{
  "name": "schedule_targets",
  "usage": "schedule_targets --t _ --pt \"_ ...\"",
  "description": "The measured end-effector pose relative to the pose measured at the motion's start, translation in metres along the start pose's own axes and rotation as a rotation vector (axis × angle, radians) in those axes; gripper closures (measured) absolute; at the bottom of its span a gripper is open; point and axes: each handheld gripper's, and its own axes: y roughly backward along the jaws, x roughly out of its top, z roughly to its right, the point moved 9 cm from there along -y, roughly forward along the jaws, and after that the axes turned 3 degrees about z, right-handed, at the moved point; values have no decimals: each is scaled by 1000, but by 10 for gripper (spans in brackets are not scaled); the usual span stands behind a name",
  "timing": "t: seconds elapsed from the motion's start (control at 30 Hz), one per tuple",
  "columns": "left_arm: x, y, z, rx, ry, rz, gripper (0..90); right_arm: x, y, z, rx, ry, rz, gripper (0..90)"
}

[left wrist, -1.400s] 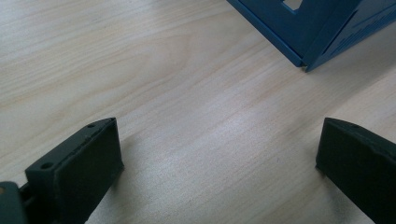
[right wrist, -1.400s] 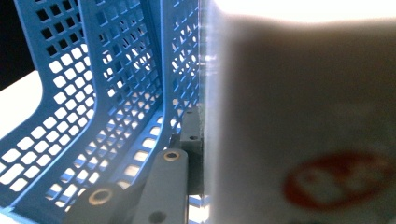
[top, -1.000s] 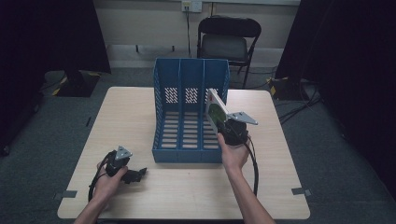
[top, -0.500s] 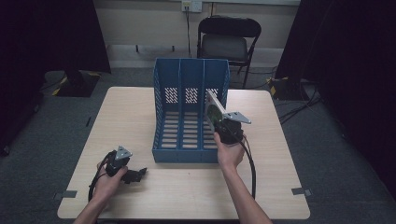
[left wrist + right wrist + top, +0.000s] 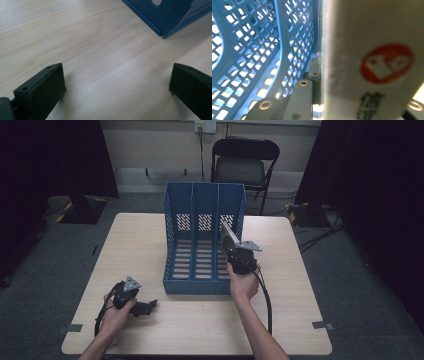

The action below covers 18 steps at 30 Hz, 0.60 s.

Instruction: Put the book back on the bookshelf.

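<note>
While the wooden table (image 5: 150, 240) carries everything, the biggest thing on it is the blue file rack (image 5: 202, 220), which has three slots and perforated walls and stands just ahead of both claws. Behind the table, well beyond the rack, stands a black folding chair (image 5: 245, 162).

At the rack's right-hand side, the right claw (image 5: 231, 244) is raised off the table and points forward and up along the outer wall of the right slot. It is clenched on a flat pale card or booklet (image 5: 227, 234), which juts up and forward from the jaws, tilted, close against the rack's right side wall. In the right gripper view the booklet (image 5: 372, 60) stands right in front of the lens, blurred, with a round red mark and some dark print on it; the perforated blue wall lies just to its left. Whether the booklet touches that wall I cannot tell.

Resting low on the table near the front left corner of the rack, the left claw (image 5: 142, 307) is released: in the left gripper view its two black jaws stand wide apart over bare wood, holding nothing, with the rack's corner (image 5: 170, 17) ahead of it and to the right.
</note>
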Motion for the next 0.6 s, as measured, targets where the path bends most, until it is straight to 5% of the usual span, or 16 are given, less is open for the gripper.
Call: schedule_targets --t 0.6 --pt "0 0 0 0 0 1 0 -12 -2 -2 18 22 -31 755"
